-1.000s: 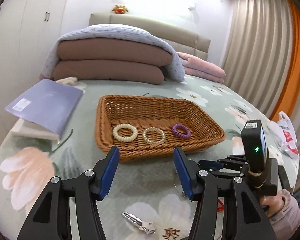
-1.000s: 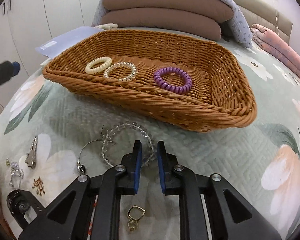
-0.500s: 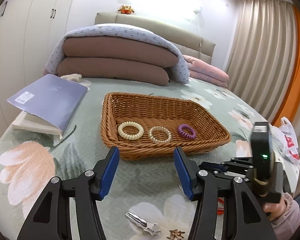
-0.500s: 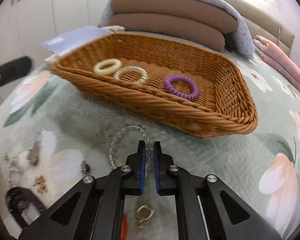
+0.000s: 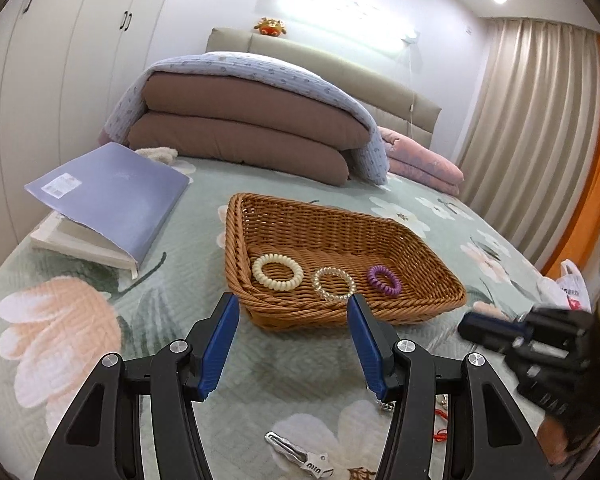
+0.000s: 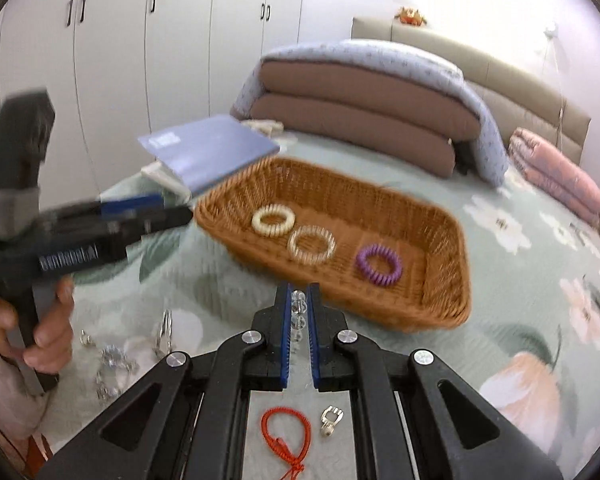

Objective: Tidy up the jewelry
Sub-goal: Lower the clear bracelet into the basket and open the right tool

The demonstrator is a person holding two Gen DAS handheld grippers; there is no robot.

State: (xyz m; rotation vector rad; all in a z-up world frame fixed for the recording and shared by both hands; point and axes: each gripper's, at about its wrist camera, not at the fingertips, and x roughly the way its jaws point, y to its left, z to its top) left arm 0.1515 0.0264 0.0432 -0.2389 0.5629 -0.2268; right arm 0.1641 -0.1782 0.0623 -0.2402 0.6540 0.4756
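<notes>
You face a bed [image 5: 80,320] with a quilted floral cover. On it sits a woven wicker basket [image 6: 440,264] holding cream [image 6: 273,220], clear [image 6: 312,244] and purple [image 6: 379,265] coil rings in a row. Your left tongs [image 5: 292,336] gape wide, holding nothing. Your right tongs [image 6: 299,300] pinch a clear bead bracelet [image 6: 299,307] just before the basket's near rim. A red cord [image 6: 286,432] lies below. No writing is legible.

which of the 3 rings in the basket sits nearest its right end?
The purple coil ring. In the wicker basket the row runs cream ring, clear ring, then purple last.
</notes>
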